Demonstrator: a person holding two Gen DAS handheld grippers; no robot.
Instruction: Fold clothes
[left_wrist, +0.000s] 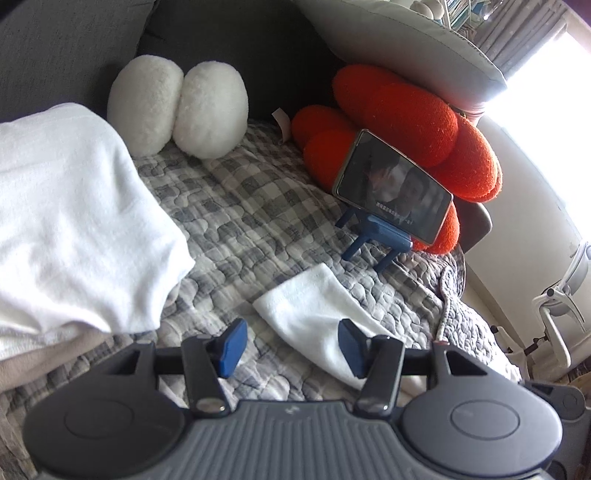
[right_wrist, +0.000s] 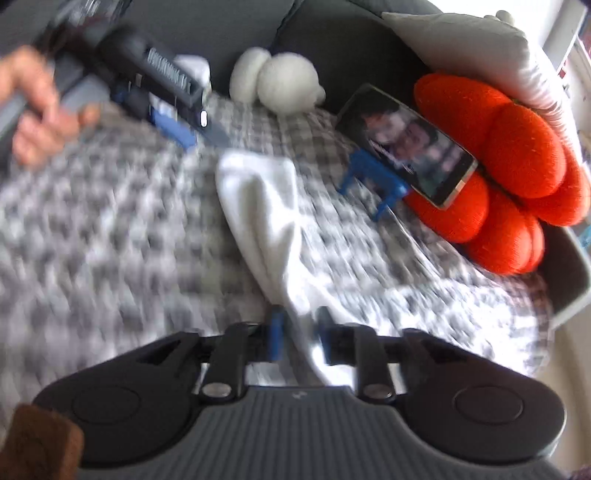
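Right now the white sock (right_wrist: 266, 221) lies stretched on the grey checked quilt (right_wrist: 92, 240), running away from your right gripper (right_wrist: 298, 338) toward the phone. Its near end passes between that gripper's blue fingers (right_wrist: 275, 338), which stand at a narrow gap to either side of the cloth; the blur hides whether the pads press on it, so you cannot tell if the sock is gripped. Your right gripper points forward and downward over the quilt, and a brown sleeve (right_wrist: 40, 439) shows at the lower left corner of that view.

Seen from your left gripper (left_wrist: 291, 345), the same sock (left_wrist: 314, 314) lies just ahead of the fingertips and somewhat toward the right finger, whose blue pad (left_wrist: 351, 343) overlaps its edge in the view. The jaws stand moderately apart with only quilt (left_wrist: 240, 206) and the sock's edge between them, nothing pinched. In the right wrist view your left gripper (right_wrist: 177, 129) hangs at the far left, tilted down over the quilt, with your hand (right_wrist: 33, 110) wrapped around its handle.

Left of the left fingers a folded white garment (left_wrist: 74, 221) rests on the quilt. Beyond both sets of fingertips a phone (left_wrist: 395, 184) leans on a blue stand (left_wrist: 373, 236) against an orange cushion (left_wrist: 417, 122), with a white plush cushion (left_wrist: 177, 107) further left.
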